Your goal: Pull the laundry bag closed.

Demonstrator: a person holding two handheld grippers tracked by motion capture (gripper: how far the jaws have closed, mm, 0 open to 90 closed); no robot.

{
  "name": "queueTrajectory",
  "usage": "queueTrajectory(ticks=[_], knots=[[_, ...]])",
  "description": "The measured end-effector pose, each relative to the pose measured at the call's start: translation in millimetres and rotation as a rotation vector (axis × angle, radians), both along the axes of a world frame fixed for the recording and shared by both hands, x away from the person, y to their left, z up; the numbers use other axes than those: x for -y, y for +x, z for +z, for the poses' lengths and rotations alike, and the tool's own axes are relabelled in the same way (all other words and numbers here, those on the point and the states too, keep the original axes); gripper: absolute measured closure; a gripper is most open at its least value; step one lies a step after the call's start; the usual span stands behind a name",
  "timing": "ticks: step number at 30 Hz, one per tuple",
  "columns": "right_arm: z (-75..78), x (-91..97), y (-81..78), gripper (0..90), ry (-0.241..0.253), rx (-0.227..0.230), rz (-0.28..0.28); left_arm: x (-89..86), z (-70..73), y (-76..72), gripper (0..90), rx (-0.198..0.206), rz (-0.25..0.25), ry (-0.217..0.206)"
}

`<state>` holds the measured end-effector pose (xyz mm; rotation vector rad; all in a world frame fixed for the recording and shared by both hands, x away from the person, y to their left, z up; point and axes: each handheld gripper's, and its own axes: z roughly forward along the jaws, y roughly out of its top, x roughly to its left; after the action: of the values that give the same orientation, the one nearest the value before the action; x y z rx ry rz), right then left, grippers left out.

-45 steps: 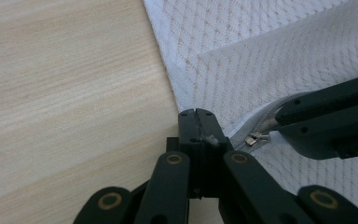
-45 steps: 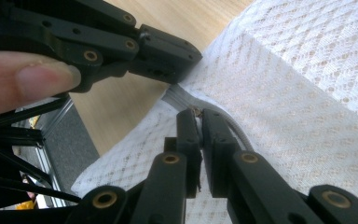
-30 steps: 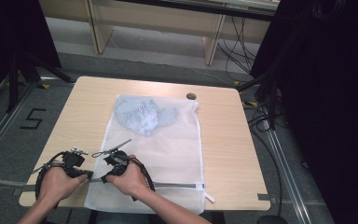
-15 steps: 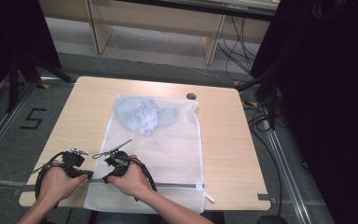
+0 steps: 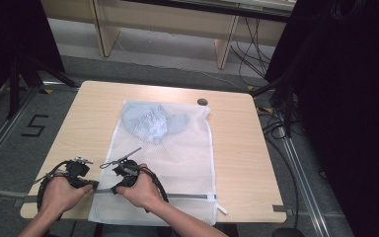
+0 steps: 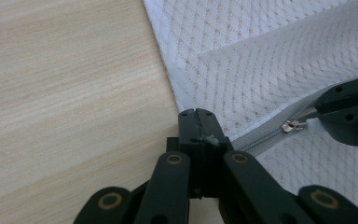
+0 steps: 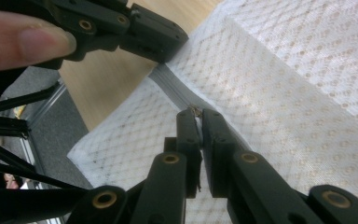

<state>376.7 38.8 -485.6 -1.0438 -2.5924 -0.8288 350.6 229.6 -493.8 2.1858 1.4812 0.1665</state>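
Lying flat on the bench [image 5: 256, 148], the mesh bag [image 5: 177, 163] has its zipper [image 5: 187, 196] running along the near edge. Left gripper [image 6: 196, 112] jaws clamp the zipper's end; right gripper [image 7: 196, 112] jaws, just beside, pinch the zipper pull [image 6: 292, 125].

text: "5" | on: floor [image 5: 15, 143] left of table [image 5: 94, 108]

Light wood-grain table [image 5: 256, 163], white mesh laundry bag [image 5: 177, 163] lying flat from centre toward 6 o'clock (near end overhanging the edge), small dark round disc [image 5: 203, 101] at 12 o'clock, just beyond the bag's far corner.
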Motion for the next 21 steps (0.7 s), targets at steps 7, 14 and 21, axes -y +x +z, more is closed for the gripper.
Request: queueTrajectory(ticks=[7, 14, 21], knots=[[0.8, 2.8, 0.0, 87.0, 0.003, 0.005, -0.002, -0.1, 0.0, 0.0, 90.0, 0.000, 0.000, -0.001], [2.9, 5.4, -0.8, 87.0, -0.007, 0.001, -0.008, -0.1, 0.0, 0.0, 90.0, 0.000, -0.001, 0.000], [3.3, 7.5, -1.1, 87.0, -0.016, -0.003, -0.008, 0.0, 1.0, 0.2, 90.0, -0.008, 0.001, 0.002]])
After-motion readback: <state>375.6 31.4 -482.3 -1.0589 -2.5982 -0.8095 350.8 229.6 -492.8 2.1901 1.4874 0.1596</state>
